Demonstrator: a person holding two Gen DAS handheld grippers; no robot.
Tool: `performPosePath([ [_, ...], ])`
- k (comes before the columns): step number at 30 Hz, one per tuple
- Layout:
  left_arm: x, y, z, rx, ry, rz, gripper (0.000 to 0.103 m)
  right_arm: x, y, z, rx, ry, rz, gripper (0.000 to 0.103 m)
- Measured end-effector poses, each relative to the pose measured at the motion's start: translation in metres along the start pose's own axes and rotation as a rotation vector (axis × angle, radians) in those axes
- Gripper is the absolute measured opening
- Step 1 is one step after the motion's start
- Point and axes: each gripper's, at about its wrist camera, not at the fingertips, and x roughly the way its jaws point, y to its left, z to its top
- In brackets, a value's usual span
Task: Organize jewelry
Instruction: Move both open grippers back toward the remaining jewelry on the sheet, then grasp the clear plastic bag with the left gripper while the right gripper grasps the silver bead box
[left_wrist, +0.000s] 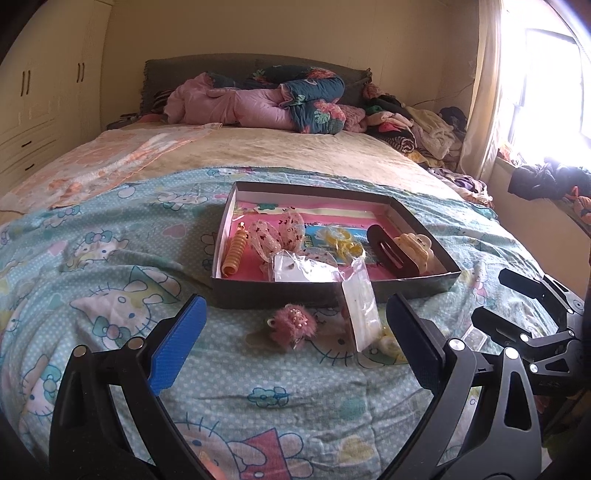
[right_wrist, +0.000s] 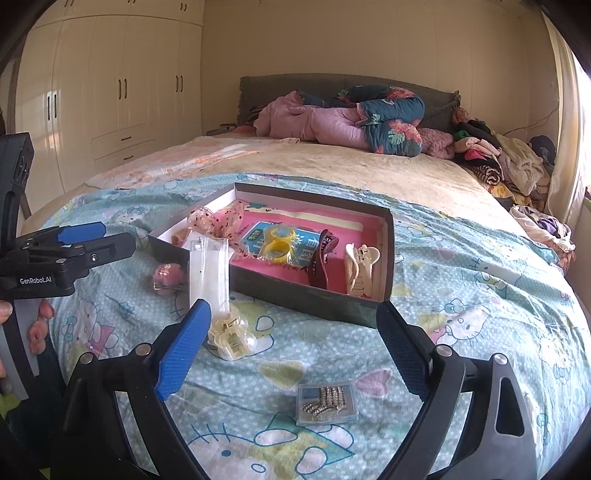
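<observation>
— Blue cat-picture blanket (left_wrist: 110, 258) covers my bed. What sits on it, from left to right?

— First my left tongs (left_wrist: 295, 339). Their jaws are wide apart and hold nothing. Just past them lies a fluffy pink hair clip (left_wrist: 293, 325) on the blanket, near the box's front wall.

— And the box?

— The dark flat box (left_wrist: 277, 293) sits in the middle. Inside, on the left, is an orange curly hair tie (left_wrist: 233, 254). Next comes a spotty see-through bow (left_wrist: 275, 230). Then yellow rings (right_wrist: 277, 243) in a clear bag. Then a dark red clip (right_wrist: 322, 264), and a cream claw clip (right_wrist: 360, 269) on the right.

— What leans on the box?

— A clear packet (right_wrist: 207, 273). It hangs over the front wall, with its low end on the blanket. A small pale yellow clip (right_wrist: 232, 338) lies just beside that end.

— And your right tongs?

— My right tongs (right_wrist: 295, 347) are wide apart too, with nothing in them. Between their fingers, close to me, lies a little clear case of sparkly pins (right_wrist: 327, 402) on the blanket.
</observation>
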Motion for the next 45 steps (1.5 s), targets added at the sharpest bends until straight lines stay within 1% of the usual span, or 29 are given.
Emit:
performPosePath([
  [11, 0.003, -0.018, -0.01, 0.035, 0.029, -0.018, 0.089, -0.009, -0.006, -0.014, 0.008, 0.013, -0.002, 0.088],
  [22, 0.012, -0.034, -0.02, 0.053, 0.07, -0.029, 0.089, -0.014, -0.024, -0.03, 0.032, 0.032, -0.015, 0.088],
  [32, 0.025, -0.039, -0.025, 0.029, 0.111, -0.061, 0.089, -0.013, -0.036, -0.048, 0.05, 0.069, -0.014, 0.089],
  [34, 0.029, -0.038, -0.025, 0.021, 0.119, -0.063, 0.089, -0.011, -0.037, -0.051, 0.052, 0.076, -0.013, 0.091],
  [37, 0.033, -0.037, -0.025, 0.007, 0.13, -0.075, 0.089, -0.007, -0.035, -0.055, 0.054, 0.089, -0.008, 0.091],
  [39, 0.036, -0.037, -0.024, 0.002, 0.137, -0.081, 0.087, -0.004, -0.035, -0.057, 0.051, 0.1, -0.005, 0.091],
  [45, 0.048, -0.034, -0.023, -0.032, 0.163, -0.111, 0.073, 0.006, -0.033, -0.06, 0.053, 0.12, 0.002, 0.091],
])
